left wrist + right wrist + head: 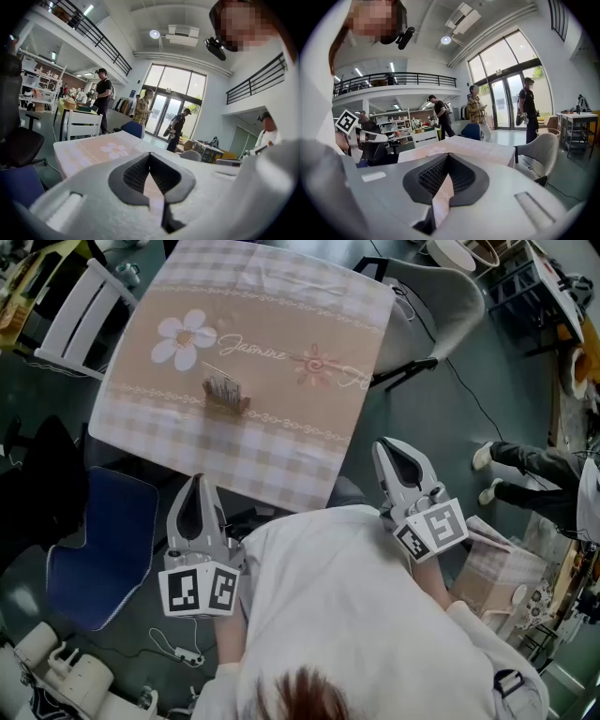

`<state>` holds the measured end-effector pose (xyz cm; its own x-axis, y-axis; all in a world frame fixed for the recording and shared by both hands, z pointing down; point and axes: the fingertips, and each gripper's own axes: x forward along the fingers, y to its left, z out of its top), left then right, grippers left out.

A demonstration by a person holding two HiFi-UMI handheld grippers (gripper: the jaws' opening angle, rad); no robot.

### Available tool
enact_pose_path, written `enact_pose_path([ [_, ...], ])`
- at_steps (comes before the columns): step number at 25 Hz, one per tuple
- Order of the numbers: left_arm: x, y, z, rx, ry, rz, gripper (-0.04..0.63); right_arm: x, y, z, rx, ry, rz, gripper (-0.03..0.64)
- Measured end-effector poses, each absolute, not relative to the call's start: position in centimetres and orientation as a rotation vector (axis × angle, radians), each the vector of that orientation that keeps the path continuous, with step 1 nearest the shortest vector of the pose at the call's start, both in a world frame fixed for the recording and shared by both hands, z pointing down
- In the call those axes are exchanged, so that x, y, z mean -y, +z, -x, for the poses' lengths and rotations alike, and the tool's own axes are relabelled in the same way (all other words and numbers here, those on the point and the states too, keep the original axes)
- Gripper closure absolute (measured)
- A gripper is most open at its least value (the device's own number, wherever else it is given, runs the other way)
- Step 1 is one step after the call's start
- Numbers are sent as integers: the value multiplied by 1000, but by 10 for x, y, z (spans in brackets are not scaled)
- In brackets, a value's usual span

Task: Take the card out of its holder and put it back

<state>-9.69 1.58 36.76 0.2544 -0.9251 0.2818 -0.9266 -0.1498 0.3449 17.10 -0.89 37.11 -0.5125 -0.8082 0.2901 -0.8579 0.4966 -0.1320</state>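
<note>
card [223, 386]: standing in the holder [231, 403], mid-surface [281, 315].
claws: left claw [198, 482] and right claw [385, 448] both closed, empty, well short of the holder.
risk: we judge closed tips could topple the holder.

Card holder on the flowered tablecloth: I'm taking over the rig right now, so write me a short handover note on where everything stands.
Left gripper: shut, empty, held short of the table's near edge.
Right gripper: shut, empty, off the table's near right corner.
Card holder: stands mid-table on the tablecloth, with the card upright in it.
Done: nothing that shows; neither gripper touches the holder.
Left: reach in, pull the card out, then slot it back.
</note>
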Motion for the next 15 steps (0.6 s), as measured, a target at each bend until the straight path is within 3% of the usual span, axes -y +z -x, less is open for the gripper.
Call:
enact_pose_path([
  [15, -48, 367, 116, 1799, -47, -1984, 592, 11, 373, -128, 2634, 339, -1190, 617],
])
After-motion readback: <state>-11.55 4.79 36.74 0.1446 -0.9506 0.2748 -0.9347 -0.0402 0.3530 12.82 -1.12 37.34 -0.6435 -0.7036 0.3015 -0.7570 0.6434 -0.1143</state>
